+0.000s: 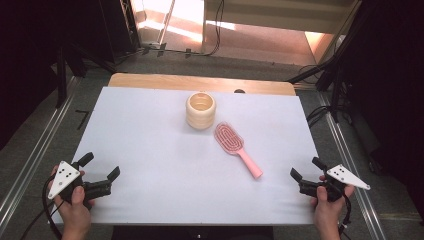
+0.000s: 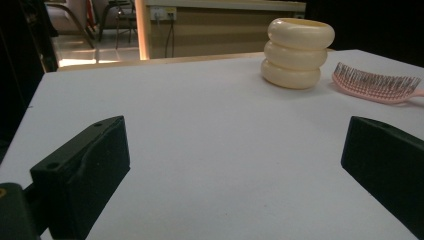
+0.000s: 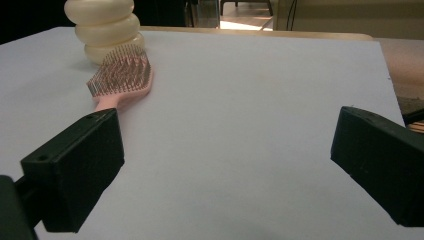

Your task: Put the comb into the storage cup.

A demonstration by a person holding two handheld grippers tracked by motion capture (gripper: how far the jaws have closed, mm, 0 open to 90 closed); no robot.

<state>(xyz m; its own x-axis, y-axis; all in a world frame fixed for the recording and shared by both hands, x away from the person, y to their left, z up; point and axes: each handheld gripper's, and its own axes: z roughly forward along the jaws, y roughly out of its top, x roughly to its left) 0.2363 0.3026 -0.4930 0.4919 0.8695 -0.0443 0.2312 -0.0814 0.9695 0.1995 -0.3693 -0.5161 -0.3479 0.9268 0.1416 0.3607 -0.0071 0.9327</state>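
Observation:
A cream ribbed holder (image 1: 200,110) made of three stacked rings stands upright at the table's far middle, its top open. Just right of it a pink hairbrush (image 1: 236,146) lies bristles up, handle pointing toward the near right. My left gripper (image 1: 101,167) rests open at the near left corner, nothing between its jaws. My right gripper (image 1: 306,168) is open at the near right edge, also holding nothing. The left gripper view shows the holder (image 2: 298,52) and brush head (image 2: 377,85) far ahead. In the right gripper view the brush (image 3: 121,77) lies in front of the holder (image 3: 103,30).
A white sheet (image 1: 150,150) covers the table, with a wooden strip (image 1: 150,80) bare along the far edge. Metal rails (image 1: 30,160) run along both sides on the floor. Cables (image 1: 320,115) trail near the far right corner.

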